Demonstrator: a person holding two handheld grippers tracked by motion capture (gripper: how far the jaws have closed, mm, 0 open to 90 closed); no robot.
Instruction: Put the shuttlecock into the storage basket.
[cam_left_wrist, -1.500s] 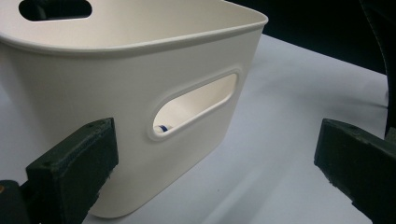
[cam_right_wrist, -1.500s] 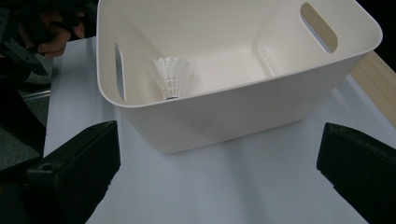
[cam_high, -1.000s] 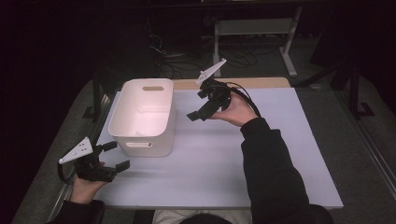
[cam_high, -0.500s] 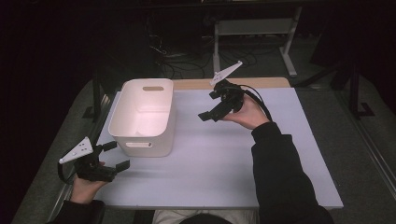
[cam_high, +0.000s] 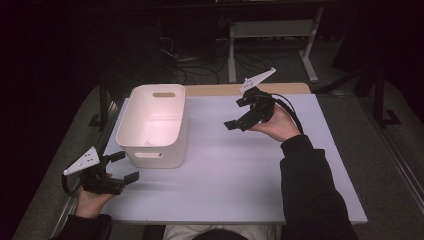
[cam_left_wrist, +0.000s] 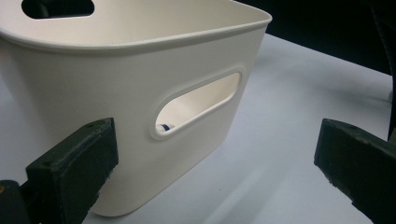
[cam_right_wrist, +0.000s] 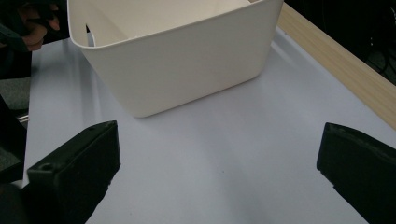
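A white plastic bin (cam_high: 152, 125) with handle slots stands on the left half of the white table (cam_high: 235, 170). My left gripper (cam_high: 121, 167) rests at the table's front left corner, open, jaws wide apart and aimed at the bin's near wall (cam_left_wrist: 140, 116). Through the handle slot (cam_left_wrist: 198, 105) a small blue-and-white thing (cam_left_wrist: 163, 127) peeks from inside the bin. My right gripper (cam_high: 237, 114) is held above the table to the right of the bin, open and empty, facing the bin (cam_right_wrist: 173, 51).
A wooden strip (cam_high: 240, 89) runs along the table's far edge. Beyond it stand a metal frame (cam_high: 272, 35) and cables on the dark floor. The person's left hand (cam_right_wrist: 28, 28) shows past the bin in the right gripper view.
My right gripper has drawn back to the right, away from the bin, staying open. The left gripper has stayed in place.
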